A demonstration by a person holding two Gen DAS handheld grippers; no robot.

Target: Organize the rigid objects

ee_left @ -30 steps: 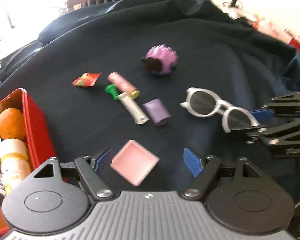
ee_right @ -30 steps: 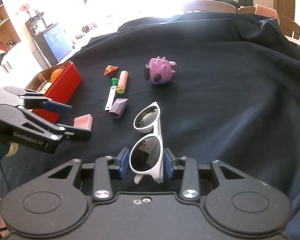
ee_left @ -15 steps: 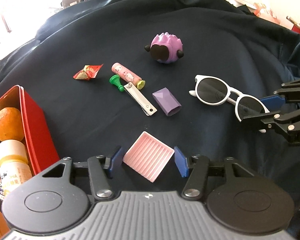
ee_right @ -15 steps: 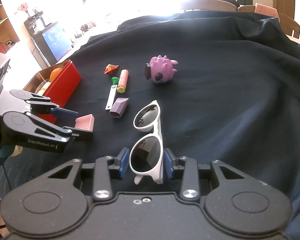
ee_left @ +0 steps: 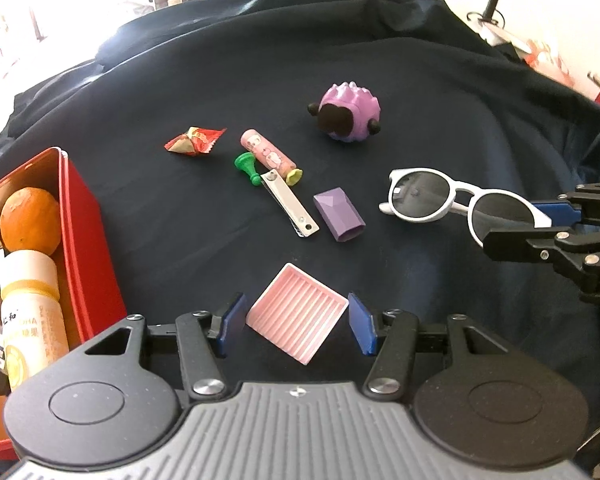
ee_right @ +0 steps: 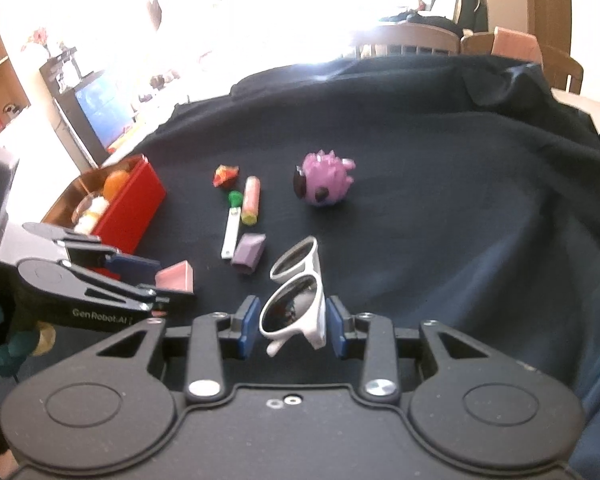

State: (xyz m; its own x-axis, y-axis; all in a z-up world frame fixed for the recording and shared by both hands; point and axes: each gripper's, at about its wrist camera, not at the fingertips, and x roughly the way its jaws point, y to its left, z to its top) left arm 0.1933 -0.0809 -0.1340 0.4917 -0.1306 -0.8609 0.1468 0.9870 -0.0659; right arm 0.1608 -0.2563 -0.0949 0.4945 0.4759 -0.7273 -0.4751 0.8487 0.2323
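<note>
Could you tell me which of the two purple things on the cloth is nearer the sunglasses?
The small purple block, smooth and angular; the spiky purple toy sits farther back.

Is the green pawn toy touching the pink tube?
Touching. In the left wrist view the green pawn leans right against the side of the pink tube, with no dark cloth showing between them.

dark cloth-covered table (ee_left: 380,60) bears red box (ee_left: 88,240), small trinkets.
</note>
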